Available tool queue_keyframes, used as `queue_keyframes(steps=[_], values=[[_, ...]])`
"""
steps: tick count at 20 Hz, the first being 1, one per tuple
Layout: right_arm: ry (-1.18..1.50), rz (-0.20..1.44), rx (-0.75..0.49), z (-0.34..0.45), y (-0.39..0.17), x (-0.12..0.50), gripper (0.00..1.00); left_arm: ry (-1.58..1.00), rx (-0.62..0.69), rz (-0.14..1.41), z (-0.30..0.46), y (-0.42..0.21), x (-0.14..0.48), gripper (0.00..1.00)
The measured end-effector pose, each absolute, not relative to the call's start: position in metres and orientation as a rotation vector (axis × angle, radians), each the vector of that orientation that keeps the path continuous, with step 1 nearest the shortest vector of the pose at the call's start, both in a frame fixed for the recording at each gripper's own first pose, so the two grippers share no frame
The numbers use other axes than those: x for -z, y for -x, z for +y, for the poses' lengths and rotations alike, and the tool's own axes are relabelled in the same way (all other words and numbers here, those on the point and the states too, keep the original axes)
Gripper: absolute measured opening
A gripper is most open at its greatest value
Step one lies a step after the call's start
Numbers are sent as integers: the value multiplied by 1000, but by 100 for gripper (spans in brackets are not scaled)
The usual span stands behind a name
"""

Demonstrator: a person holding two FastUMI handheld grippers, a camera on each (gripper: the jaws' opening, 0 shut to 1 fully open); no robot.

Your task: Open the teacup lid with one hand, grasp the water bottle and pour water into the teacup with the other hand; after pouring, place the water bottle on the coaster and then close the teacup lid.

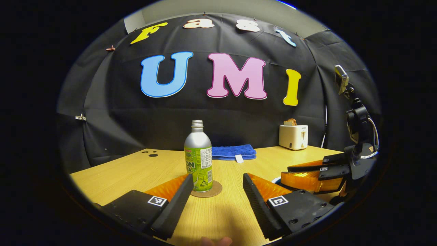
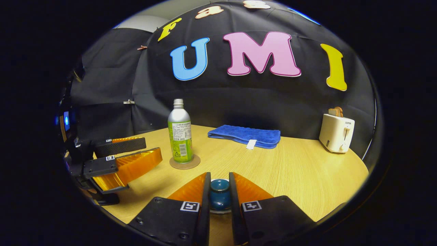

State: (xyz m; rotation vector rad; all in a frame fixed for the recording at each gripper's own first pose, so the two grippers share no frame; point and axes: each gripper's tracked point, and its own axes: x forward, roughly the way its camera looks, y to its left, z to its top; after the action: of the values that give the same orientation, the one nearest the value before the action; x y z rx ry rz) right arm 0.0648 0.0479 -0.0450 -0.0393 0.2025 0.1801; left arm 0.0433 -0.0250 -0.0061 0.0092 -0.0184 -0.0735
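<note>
A silver water bottle [image 1: 198,157] with a green label and no cap stands upright on a round brown coaster [image 1: 214,192]. My left gripper [image 1: 217,177] is open just short of the bottle and a little to its right, with nothing between its fingers. In the right gripper view the same bottle [image 2: 180,135] is on the coaster [image 2: 193,163], and the left gripper [image 2: 153,147] hangs open to its left. My right gripper [image 2: 219,175] is shut on the blue teacup lid [image 2: 219,193]. A pale teacup rim [image 2: 218,211] shows beneath it; I cannot tell if the lid rests on it.
A folded blue towel [image 2: 244,135] lies at the back of the wooden table [image 2: 300,171]. A white toaster [image 2: 336,133] with bread in it stands at the back right. The right gripper [image 1: 286,172] is low over the table at right, above a sliver of the teacup [image 1: 275,180].
</note>
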Motion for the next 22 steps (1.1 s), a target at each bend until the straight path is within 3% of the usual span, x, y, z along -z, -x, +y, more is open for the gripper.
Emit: queue_keyframes(steps=[1,6,10,12,14,22], values=[[39,209,-179,48,-66,46,25,-9,77,-18,-26,-43,7,93],[11,230,-163,43,-66,50,38,-10,82,-18,-25,-43,6,93],[-1,190,-160,43,-59,41,73,-9,82,-18,-26,-43,6,92],[-2,58,-131,37,-45,18,92,-9,82,-19,-26,-43,7,93],[-3,-15,-110,34,-34,9,93,-10,82,-18,-26,-42,6,92],[-5,-12,-134,22,-2,11,93,-9,82,-19,-25,-42,6,92]])
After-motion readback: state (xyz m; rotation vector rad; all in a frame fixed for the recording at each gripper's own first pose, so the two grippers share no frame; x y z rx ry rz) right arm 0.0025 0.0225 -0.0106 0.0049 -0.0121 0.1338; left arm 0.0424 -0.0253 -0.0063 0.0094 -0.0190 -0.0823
